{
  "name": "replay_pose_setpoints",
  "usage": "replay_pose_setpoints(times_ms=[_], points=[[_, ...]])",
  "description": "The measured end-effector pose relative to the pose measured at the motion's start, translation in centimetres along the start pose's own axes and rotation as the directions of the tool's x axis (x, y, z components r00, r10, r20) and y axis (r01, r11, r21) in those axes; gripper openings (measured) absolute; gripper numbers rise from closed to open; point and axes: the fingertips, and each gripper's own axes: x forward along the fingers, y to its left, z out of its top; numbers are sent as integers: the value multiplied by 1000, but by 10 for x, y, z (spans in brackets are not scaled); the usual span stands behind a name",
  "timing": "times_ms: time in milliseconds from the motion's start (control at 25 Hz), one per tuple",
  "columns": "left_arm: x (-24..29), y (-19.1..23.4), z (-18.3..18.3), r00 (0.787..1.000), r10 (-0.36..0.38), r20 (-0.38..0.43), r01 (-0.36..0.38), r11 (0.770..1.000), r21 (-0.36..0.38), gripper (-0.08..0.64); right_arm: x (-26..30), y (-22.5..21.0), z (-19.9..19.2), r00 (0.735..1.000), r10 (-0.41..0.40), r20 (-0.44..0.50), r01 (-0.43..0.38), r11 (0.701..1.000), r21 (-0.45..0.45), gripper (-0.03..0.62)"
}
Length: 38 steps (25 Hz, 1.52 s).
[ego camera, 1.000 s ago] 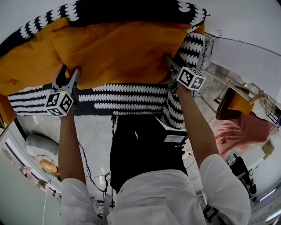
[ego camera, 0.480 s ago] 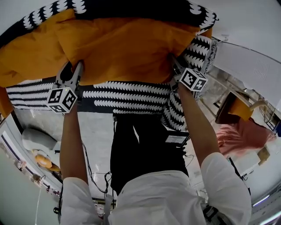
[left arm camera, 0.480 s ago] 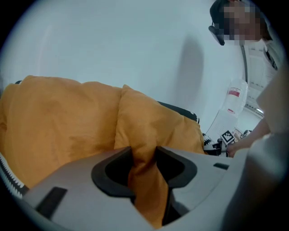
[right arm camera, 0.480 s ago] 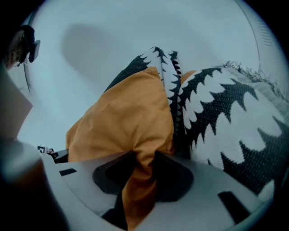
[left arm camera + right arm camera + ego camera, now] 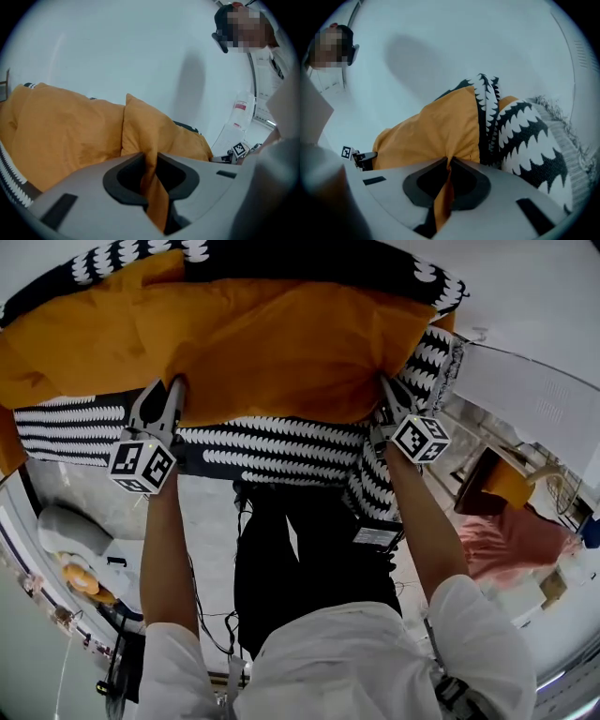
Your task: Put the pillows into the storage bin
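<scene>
Orange pillow (image 5: pixel 253 334) pinched at both near corners, over a black-and-white patterned pillow (image 5: pixel 281 448).
Left claw (image 5: pixel 173 387) and right claw (image 5: pixel 386 387) have just closed, each clamping a fold of its orange cloth; the patterned pillow juts out beneath it, and pink cloth (image 5: pixel 516 545) lies off to its right.

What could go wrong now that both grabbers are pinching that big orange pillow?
1. The left gripper, whose jaws have just been closing, and the right gripper each pinch only a thin fold of the orange pillow. The fabric could slip out during lifting.
2. The black-and-white pillow lies right against the orange one and might get dragged along.
</scene>
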Motion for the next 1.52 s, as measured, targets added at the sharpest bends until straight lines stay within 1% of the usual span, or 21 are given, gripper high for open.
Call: replay_pose_setpoints(times_ms=[120,240,320,400,480,560,640,720,800,880,960,1040,1120,1200,1280,1400,1440,1520], points=[[-31,-6,10,999,19,50,-18,1000,-10,78,-20,27,19,998,47,30,-46,998,-47,38],[-73,-12,22,996,36,85,-35,999,-15,78,-41,63,38,995,89,48,-84,992,-92,38],[-110,-12,30,992,56,111,-54,998,-23,78,-54,96,49,991,124,56,-116,986,-122,38],[-154,-6,38,983,96,153,-92,995,-33,77,-62,139,58,982,179,52,-169,972,-164,38],[-207,2,49,967,147,209,-141,989,-40,77,-68,190,66,969,245,38,-231,947,-221,38],[-265,7,60,945,194,263,-186,981,-54,75,-80,242,68,952,306,15,-290,915,-279,38],[-325,6,65,921,245,303,-233,970,-74,74,-96,291,64,932,363,-12,-347,881,-320,38],[-383,0,67,896,293,333,-281,956,-85,72,-114,335,58,910,413,-36,-400,851,-341,38],[-444,-9,66,866,337,369,-327,941,-92,72,-131,379,51,882,467,-61,-455,811,-369,38],[-503,-17,61,826,396,400,-389,915,-104,71,-140,424,40,843,530,-92,-518,753,-405,38],[-562,-18,49,779,471,414,-463,877,-127,69,-144,475,25,794,593,-133,-586,688,-428,38],[-625,-19,33,729,536,425,-524,837,-158,69,-154,529,5,749,639,-175,-640,628,-443,38],[-691,-22,18,680,584,443,-559,804,-202,66,-172,587,-15,709,673,-211,-680,573,-458,38],[-754,-27,1,628,630,456,-592,768,-244,64,-190,642,-39,664,706,-247,-719,512,-470,38],[-813,-33,-22,570,678,464,-633,722,-279,64,-203,691,-70,610,738,-288,-761,446,-470,38],[-896,-44,-59,460,751,474,-696,636,-332,63,-216,763,-122,508,785,-354,-832,341,-437,38],[-919,-51,-74,429,770,473,-710,611,-350,63,-223,781,-140,477,795,-374,-850,311,-425,38],[-959,-68,-103,378,801,464,-729,567,-384,61,-240,810,-174,426,806,-411,-878,258,-404,38]])
